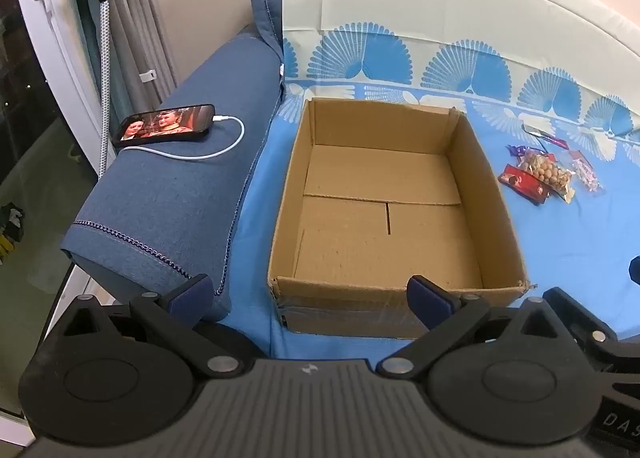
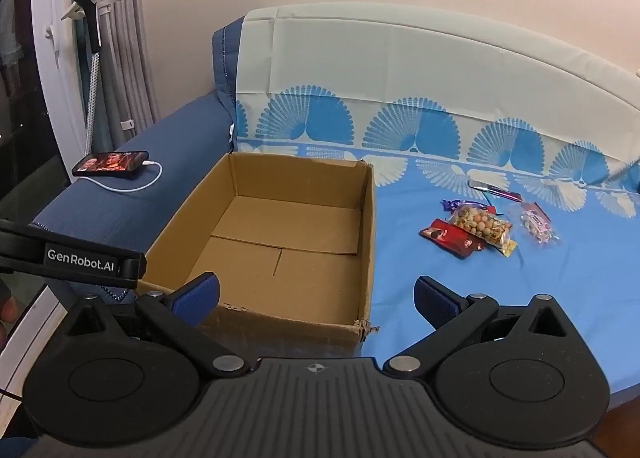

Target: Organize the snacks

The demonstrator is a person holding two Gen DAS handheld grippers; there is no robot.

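Snacks (image 2: pixel 486 227) lie in a small heap on the blue bedsheet (image 2: pixel 460 314), well apart from the cardboard box (image 2: pixel 370 242) and off to its right. In the heap I can pick out a clear bag of round nuts (image 2: pixel 482 229) resting partly over a red wrapper (image 2: pixel 452 240), a pink-labelled clear packet (image 2: pixel 536 223) just beside them, a purple wrapper (image 2: pixel 456 203) behind, and a thin foil stick (image 2: pixel 494 187) further back. The box stands open-topped with nothing inside it, its left wall near the dark blue sofa arm (image 1: pixel 172 193). On that arm a phone (image 1: pixel 166 125) lies with its screen lit and a white cable (image 1: pixel 228 141) plugged in. My left claw (image 1: pixel 310 292) hangs over the near edge of the box, fingers spread wide and holding nothing. My right claw (image 2: pixel 316 296) is likewise released, its fingers apart above the box's near right corner, gripping nothing.
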